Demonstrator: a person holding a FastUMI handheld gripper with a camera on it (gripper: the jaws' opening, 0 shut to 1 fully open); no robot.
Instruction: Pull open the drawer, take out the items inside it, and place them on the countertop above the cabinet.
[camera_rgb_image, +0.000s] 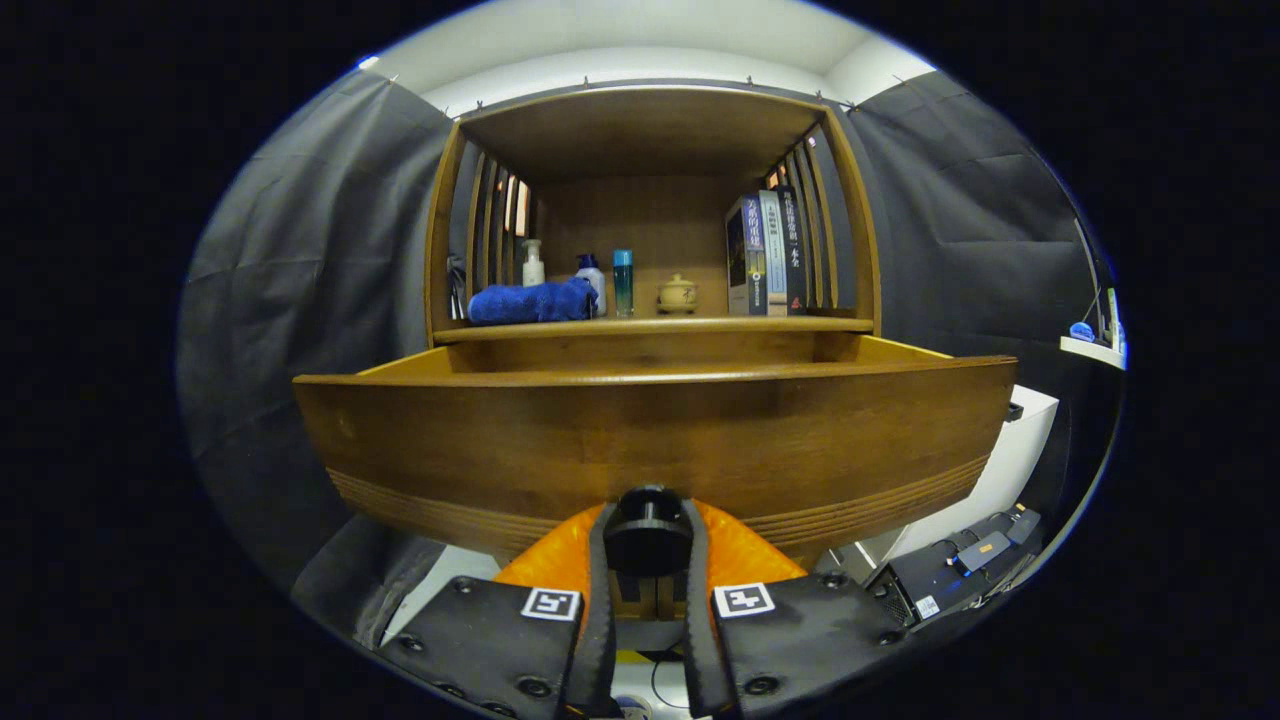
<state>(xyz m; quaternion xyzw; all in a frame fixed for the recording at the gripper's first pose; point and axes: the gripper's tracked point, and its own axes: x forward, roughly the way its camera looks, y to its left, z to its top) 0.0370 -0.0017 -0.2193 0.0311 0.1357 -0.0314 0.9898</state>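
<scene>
Wooden cabinet (650, 130), centre of frame: open-fronted, slatted side walls, bench (655, 325) as its floor level.

On bench, left to right:
- Dark upright item at left slats, identity unclear.
- Blue towel (530, 302), folded, left of centre.
- White pump bottle (533, 263), behind towel.
- White bottle with blue cap (592, 278), touching towel's right end.
- Teal bottle (623, 283), upright, just beside white bottle.
- Small lidded pot (677, 293), tan, centre, apart from bottles.
- Books (766, 252), several, upright, spines outward, against right slats.

Drawer (655, 430), below bench, middle of frame: pulled out toward camera, curved front panel with grooved band along lower edge. Interior hidden behind front panel; contents cannot be told.

Drawer knob (647, 535), black, round, lower centre, on drawer front.

Gripper (647, 560), bottom centre: jaws closed on drawer knob, one black finger (598, 600) pressed to each side. Orange body behind knob; square black-and-white markers on both finger blocks.

Black box with cables (960, 570), lower right, on floor. White surface (1010, 460), right of drawer. Small shelf (1092, 350) with blue item, far right.
</scene>
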